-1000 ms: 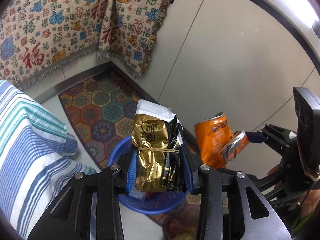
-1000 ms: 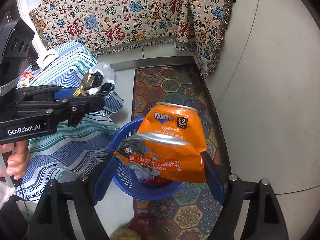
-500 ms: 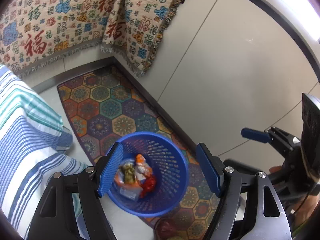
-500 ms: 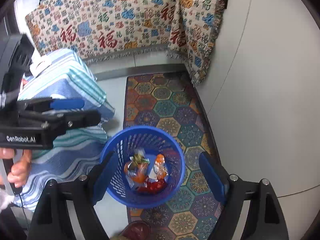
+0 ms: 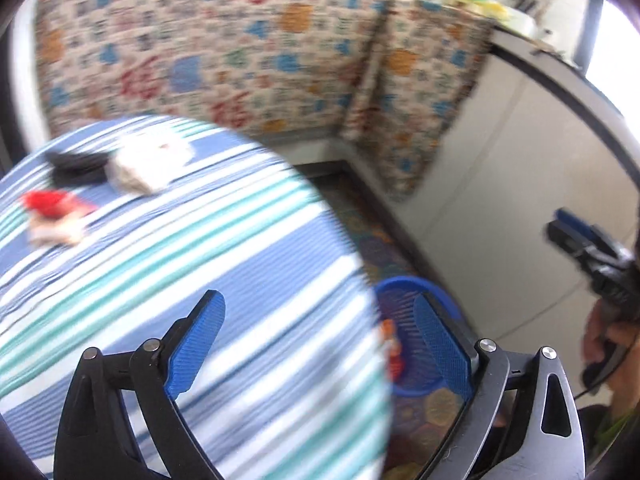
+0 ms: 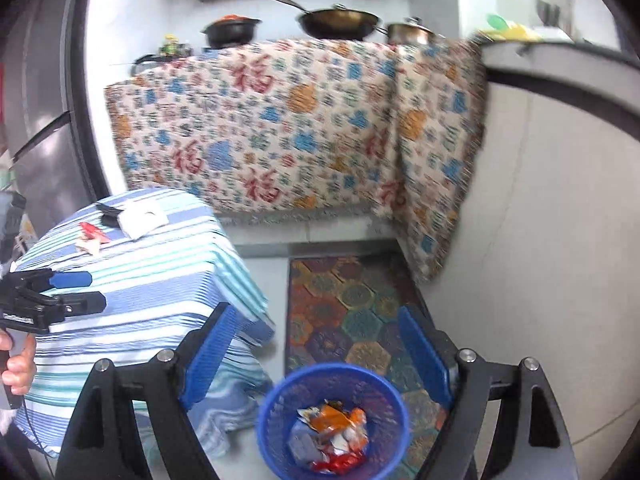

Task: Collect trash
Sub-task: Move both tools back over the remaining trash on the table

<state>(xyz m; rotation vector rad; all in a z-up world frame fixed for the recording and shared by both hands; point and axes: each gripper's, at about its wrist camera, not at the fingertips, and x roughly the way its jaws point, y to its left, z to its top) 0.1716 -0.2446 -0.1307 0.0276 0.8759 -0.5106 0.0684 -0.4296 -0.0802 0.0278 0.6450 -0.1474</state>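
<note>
1. Left gripper (image 5: 318,344): fingers spread wide, nothing between them. A second ago they clamped a gold packet; half a second ago they were already bare over the bin. Now swung up and toward the table.

2. Right gripper (image 6: 316,354): fingers wide apart, empty. A second ago it held a crushed orange can; that is gone from its grasp too.

3. Bin (image 6: 280,396): blue mesh basket on the floor, at 6 o'clock in the right view, directly below the right gripper. Contents: orange, silver and red litter (image 6: 334,436), judged to include both dropped items. In the left view the bin sits at 4 o'clock, half hidden by the table edge.

4. Rug (image 6: 340,300): hexagon pattern, under and beyond the bin.

5. Table (image 5: 200,280): striped cloth, filling the left view's lower left; blurred by motion.

6. Remaining trash on the table, toward 10 o'clock in both views: red wrapper (image 6: 94,234), white packet (image 6: 140,220), a dark item (image 6: 106,210) touching the packet.

7. Patterned throw (image 6: 280,128): draped over the counter at 12 o'clock; pans (image 6: 336,20) above.

Assessment: one drop completed; at least three pieces left, so the next step is likely a reach back to the table.
</note>
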